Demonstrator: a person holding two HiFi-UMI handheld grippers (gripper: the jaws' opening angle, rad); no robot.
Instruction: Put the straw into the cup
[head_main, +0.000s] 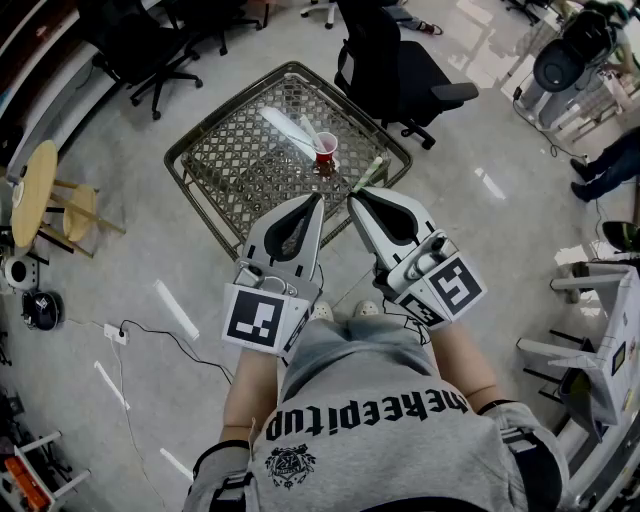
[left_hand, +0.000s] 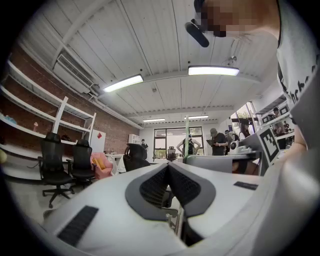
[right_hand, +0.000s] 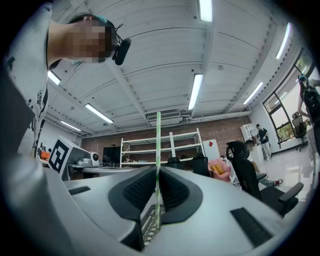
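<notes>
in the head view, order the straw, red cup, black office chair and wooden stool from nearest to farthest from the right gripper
1. straw, held in the jaws of the right gripper.
2. red cup, on the mesh table ahead.
3. black office chair, beyond the table.
4. wooden stool, far left.

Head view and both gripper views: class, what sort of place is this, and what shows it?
Probably an open-plan office or lab workspace. There are black office chairs, white shelves against a brick wall, and long strip lights on the ceiling.
</notes>
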